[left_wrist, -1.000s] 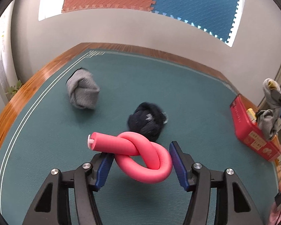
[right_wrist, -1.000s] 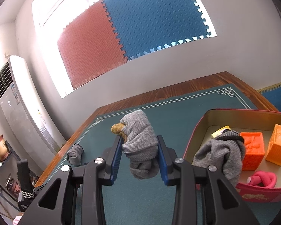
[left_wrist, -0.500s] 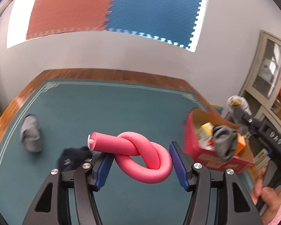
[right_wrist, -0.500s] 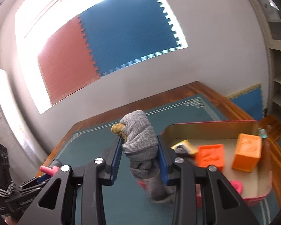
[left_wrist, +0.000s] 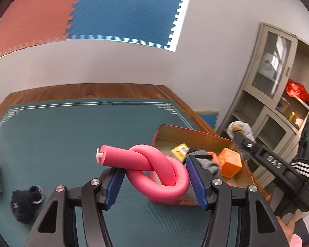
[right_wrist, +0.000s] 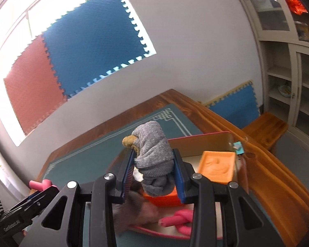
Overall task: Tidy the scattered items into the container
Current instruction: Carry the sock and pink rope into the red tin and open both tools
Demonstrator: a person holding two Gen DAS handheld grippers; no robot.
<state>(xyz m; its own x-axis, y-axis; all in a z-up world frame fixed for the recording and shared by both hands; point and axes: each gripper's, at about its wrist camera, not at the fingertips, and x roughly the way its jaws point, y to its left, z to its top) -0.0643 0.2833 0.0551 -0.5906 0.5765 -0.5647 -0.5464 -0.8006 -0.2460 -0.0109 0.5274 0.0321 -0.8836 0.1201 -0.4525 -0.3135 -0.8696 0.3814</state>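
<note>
Both grippers loaded, at the red box (left_wrist: 197, 132).

L gripper (left_wrist: 154, 182) fingers clamp a knotted pink foam tube (left_wrist: 154, 170); its free end runs roughly level, pointing left, the loop to the right, in front of the box's near-left corner. R gripper (right_wrist: 153, 176) fingers pinch a rolled grey sock (right_wrist: 154, 160), long axis upright, mustard tip up-left, held over the box interior above orange blocks (right_wrist: 216, 165). Black sock (left_wrist: 25, 202) lies on the table mat (left_wrist: 72, 127).

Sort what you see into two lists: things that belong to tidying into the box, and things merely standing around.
Belong to the job:
- knotted pink foam tube in left tool
- rolled grey knitted sock in right tool
- red cardboard box
- black sock bundle on the mat

Just standing around:
- beige shelf cabinet
- blue foam wall tile
</note>
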